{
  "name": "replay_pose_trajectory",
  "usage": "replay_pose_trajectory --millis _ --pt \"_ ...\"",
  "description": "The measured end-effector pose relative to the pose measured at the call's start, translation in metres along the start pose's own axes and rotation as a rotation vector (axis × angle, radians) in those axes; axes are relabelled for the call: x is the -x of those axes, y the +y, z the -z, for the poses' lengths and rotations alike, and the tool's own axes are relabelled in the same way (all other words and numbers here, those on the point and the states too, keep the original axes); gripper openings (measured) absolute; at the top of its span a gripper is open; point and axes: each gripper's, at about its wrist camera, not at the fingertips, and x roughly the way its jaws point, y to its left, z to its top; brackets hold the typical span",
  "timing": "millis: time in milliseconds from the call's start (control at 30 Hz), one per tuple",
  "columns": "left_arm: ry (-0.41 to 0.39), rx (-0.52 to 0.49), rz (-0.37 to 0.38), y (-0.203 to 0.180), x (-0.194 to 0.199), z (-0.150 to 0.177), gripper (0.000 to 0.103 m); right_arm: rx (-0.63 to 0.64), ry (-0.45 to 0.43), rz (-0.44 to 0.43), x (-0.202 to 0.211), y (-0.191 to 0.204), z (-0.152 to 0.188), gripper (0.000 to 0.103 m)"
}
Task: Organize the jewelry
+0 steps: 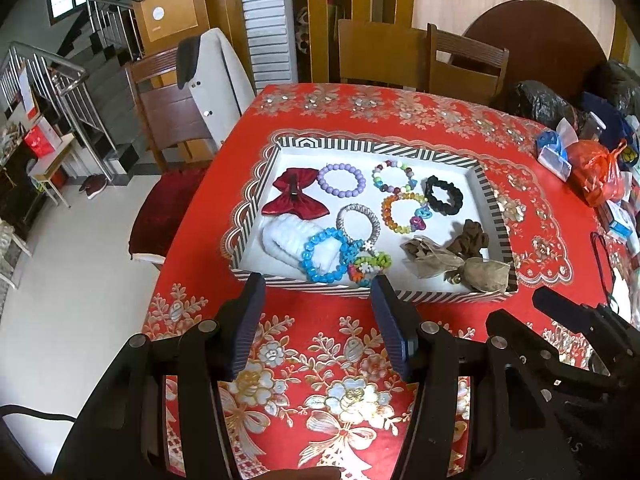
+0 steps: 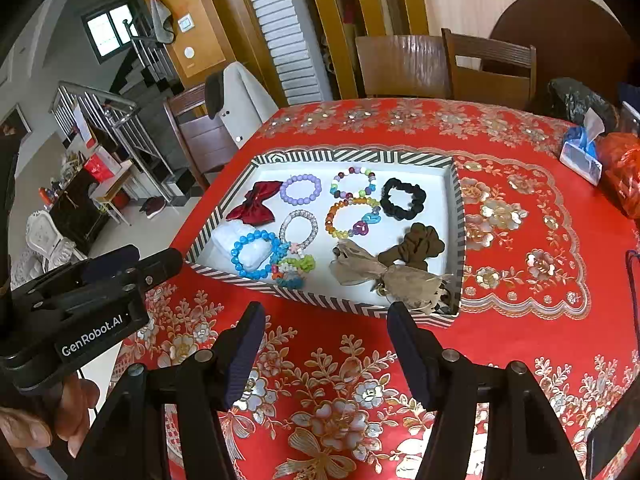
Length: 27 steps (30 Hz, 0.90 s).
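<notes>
Through my left wrist camera, my left gripper [image 1: 318, 288] hangs over the red floral tablecloth [image 1: 320, 380] with its jaws spread wide and nothing between them — the fingertips sit just short of the near wall of the striped tray [image 1: 496, 216]. Directly ahead, just inside that wall, lie the blue beaded bracelet [image 1: 325, 255] resting on a white knitted scrunchie [image 1: 280, 240], and the small multicolored flower bracelet [image 1: 368, 266] touching it. Farther in are the silver bracelet [image 1: 358, 222], the red velvet bow [image 1: 295, 197], the purple bead bracelet [image 1: 341, 180], the amber bracelet with heart charms [image 1: 404, 213], the black scrunchie [image 1: 443, 195] and the beige organza bow [image 1: 452, 264]. My right gripper [image 1: 568, 312] shows at the right edge; from here I cannot tell how far it is open. Through my right wrist camera, my right gripper [image 2: 326, 312] is likewise wide open and empty, poised just before the tray [image 2: 458, 200], with the organza bow [image 2: 400, 274] and the brown scrunchie [image 2: 414, 246] nearest its right finger. My left gripper [image 2: 120, 272] sits off to the left, beside the tray's near corner.
</notes>
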Motion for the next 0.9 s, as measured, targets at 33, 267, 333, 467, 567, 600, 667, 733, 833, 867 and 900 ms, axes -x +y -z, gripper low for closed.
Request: replay_pose_trajectory --millis 33,267,333,467,567,600,667,733,833,867,900 --pt "0.002 0.000 0.000 0.000 -0.001 0.000 0.054 0.001 0.001 0.000 -0.001 0.001 0.000 0.061" --pt "0.010 0.005 0.001 0.002 -0.004 0.000 0.054 -0.003 0.008 0.005 -0.003 0.000 -0.001 0.062" --pt "0.013 0.008 0.002 0.003 -0.005 0.000 0.054 -0.008 0.008 0.005 -0.005 -0.001 -0.002 0.062" --pt "0.019 0.005 0.001 0.003 -0.008 -0.001 0.054 -0.009 0.014 0.009 -0.008 -0.002 -0.002 0.062" --pt "0.022 0.002 0.001 0.003 -0.010 -0.002 0.054 -0.011 0.021 0.008 -0.010 -0.002 -0.003 0.062" --pt "0.023 0.001 0.001 0.002 -0.011 -0.002 0.054 -0.011 0.021 0.008 -0.011 -0.003 -0.003 0.062" --pt "0.023 0.000 0.002 0.001 -0.011 -0.002 0.054 -0.015 0.020 0.008 -0.011 -0.003 -0.003 0.062" --pt "0.024 -0.004 0.002 0.000 -0.012 -0.003 0.054 -0.017 0.021 0.008 -0.012 -0.004 -0.003 0.062" --pt "0.026 -0.006 0.003 0.000 -0.013 -0.002 0.054 -0.020 0.022 0.009 -0.013 -0.006 -0.004 0.062" --pt "0.028 -0.005 0.003 0.000 -0.014 -0.002 0.054 -0.021 0.023 0.009 -0.013 -0.006 -0.004 0.062" --pt "0.030 -0.005 0.003 0.000 -0.014 -0.002 0.054 -0.021 0.023 0.009 -0.013 -0.006 -0.003 0.062"
